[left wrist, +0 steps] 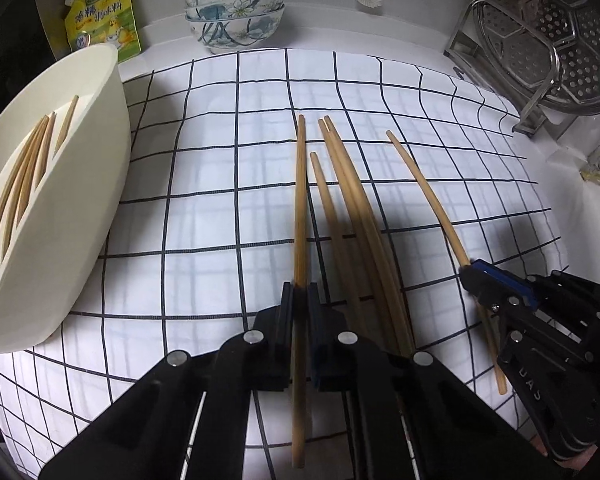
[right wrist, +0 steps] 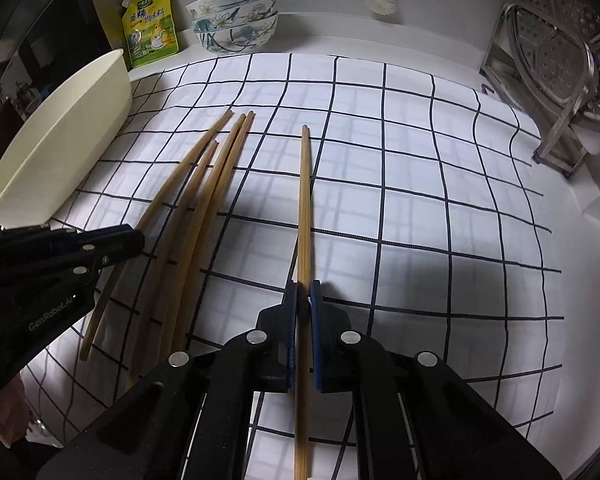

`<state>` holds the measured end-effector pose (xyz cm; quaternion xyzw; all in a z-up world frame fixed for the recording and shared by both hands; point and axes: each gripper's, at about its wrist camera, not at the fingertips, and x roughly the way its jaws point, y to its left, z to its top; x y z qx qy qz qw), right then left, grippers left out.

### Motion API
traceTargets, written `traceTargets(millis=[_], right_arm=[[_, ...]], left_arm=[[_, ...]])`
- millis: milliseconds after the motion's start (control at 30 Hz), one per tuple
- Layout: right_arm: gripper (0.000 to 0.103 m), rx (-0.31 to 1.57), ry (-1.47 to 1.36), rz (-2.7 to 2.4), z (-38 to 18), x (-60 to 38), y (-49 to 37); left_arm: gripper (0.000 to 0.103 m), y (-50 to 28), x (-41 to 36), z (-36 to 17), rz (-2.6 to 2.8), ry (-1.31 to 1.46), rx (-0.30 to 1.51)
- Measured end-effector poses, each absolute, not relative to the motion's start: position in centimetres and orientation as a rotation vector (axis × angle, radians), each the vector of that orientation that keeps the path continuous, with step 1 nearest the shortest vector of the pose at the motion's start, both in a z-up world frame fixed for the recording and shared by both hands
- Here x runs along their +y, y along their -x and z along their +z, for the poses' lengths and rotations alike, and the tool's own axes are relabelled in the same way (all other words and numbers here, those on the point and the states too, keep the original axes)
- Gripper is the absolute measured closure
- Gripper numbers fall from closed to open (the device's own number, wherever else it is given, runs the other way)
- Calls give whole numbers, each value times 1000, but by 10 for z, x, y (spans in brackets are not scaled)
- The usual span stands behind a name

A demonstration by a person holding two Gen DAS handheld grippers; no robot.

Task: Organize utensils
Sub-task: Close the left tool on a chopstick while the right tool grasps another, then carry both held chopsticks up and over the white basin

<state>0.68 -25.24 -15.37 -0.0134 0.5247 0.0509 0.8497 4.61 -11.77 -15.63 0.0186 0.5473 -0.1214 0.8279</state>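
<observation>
Both grippers are clamped now, left gripper (left wrist: 300, 292) pinching the leftmost chopstick (left wrist: 300, 200) and right gripper (right wrist: 304, 292) squeezing the rightmost chopstick (right wrist: 305, 200), with three loose chopsticks (left wrist: 340, 200) lying between on the checked cloth (left wrist: 220, 160) beside the cream holder (left wrist: 60, 240).

A white counter (left wrist: 588, 216) carries a checked cloth (left wrist: 228, 184), stacked bowls (left wrist: 234, 12), a yellow pouch (left wrist: 102, 12) and a metal rack (left wrist: 540, 52); chopsticks (left wrist: 352, 200) and a cream tub (left wrist: 80, 200) lie on the cloth.

Open checked cloth (right wrist: 420, 200) rightward; white tub (right wrist: 60, 148) left, metal rack (right wrist: 560, 92) far right.
</observation>
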Motion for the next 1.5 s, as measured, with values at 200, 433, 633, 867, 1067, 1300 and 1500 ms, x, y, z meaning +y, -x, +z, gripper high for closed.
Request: traceTargets(millis=[200, 433, 633, 867, 1067, 1300, 1500], right_arm=[[97, 1085, -15, 107, -137, -254, -4], [97, 1030, -58, 132, -101, -244, -6], [97, 968, -65, 188, -68, -213, -19], [97, 931, -55, 305, -45, -138, -50], [97, 920, -26, 399, -41, -66, -80], [97, 956, -18, 447, -52, -4, -111], [97, 1034, -36, 425, -79, 25, -129]], left_arm=[[96, -45, -114, -138, -294, -10, 1141], [96, -42, -99, -99, -315, 8, 1069], [96, -47, -61, -62, -282, 37, 991], [96, -52, 10, -37, -190, 77, 937], [96, -60, 75, -39, -93, 110, 932], [96, -81, 130, -58, -28, 127, 964], [96, -98, 145, -83, -34, 120, 1011]])
